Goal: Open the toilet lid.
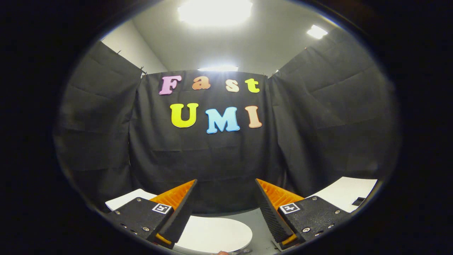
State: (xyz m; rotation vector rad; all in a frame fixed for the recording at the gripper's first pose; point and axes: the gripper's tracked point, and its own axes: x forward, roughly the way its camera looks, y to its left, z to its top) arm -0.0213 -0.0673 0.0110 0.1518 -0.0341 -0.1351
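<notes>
The toilet lid (216, 235) is a white oval disc lying flat and closed, low between and beneath my fingers, with its rounded far edge toward the cloth wall. My gripper (225, 184) hangs above it, open wide, with nothing between the fingers. The left finger (180, 212) overlaps the lid's left part in the view; the right finger (272, 212) stands over the grey floor just right of the lid. The lid's near part is hidden below the fingers.
Black cloth walls (219, 159) close the booth ahead and on both sides. A white flat surface (347, 193) lies to the right beyond the right finger, another white panel (124, 200) behind the left finger. Grey floor (258, 226) shows beside the lid.
</notes>
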